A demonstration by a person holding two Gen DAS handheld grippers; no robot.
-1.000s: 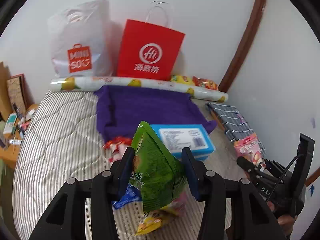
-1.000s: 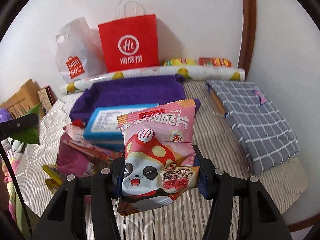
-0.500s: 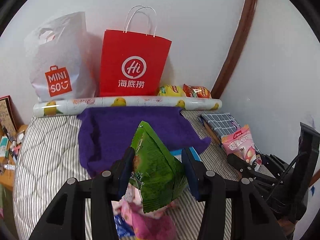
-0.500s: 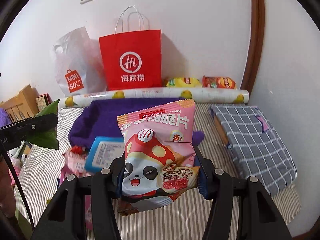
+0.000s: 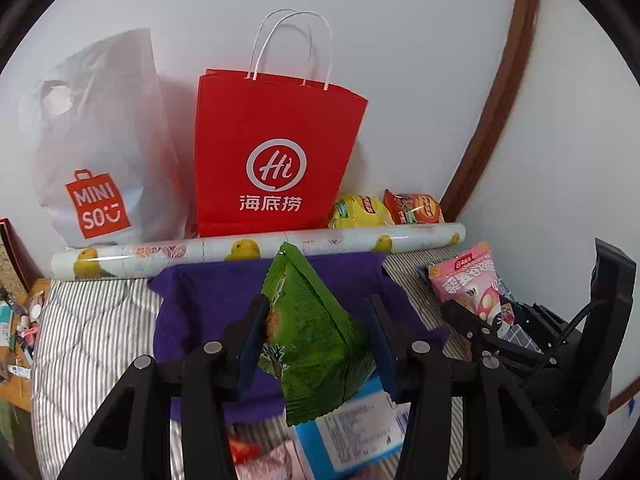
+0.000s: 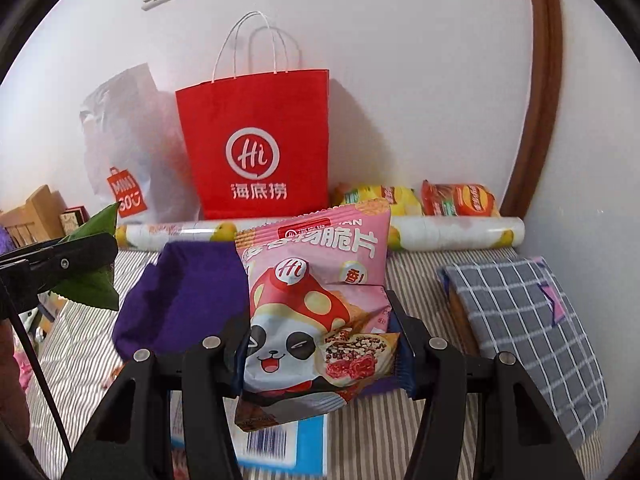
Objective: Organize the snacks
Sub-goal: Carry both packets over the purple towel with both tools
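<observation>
two packets already sit lower right of the red bag point(image 5: 276, 152); left gripper point(image 5: 316, 336) clamps a green packet point(image 5: 312, 340), right gripper point(image 6: 320, 344) a pink packet point(image 6: 316, 300), more loose below.

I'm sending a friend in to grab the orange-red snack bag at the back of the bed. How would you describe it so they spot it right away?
Find the red paper bag standing against the wall. To its right, behind the fruit-printed roll, two snack packets lie side by side. Take the orange-red packet nearer the brown door frame, not the yellow packet beside the red bag.
</observation>
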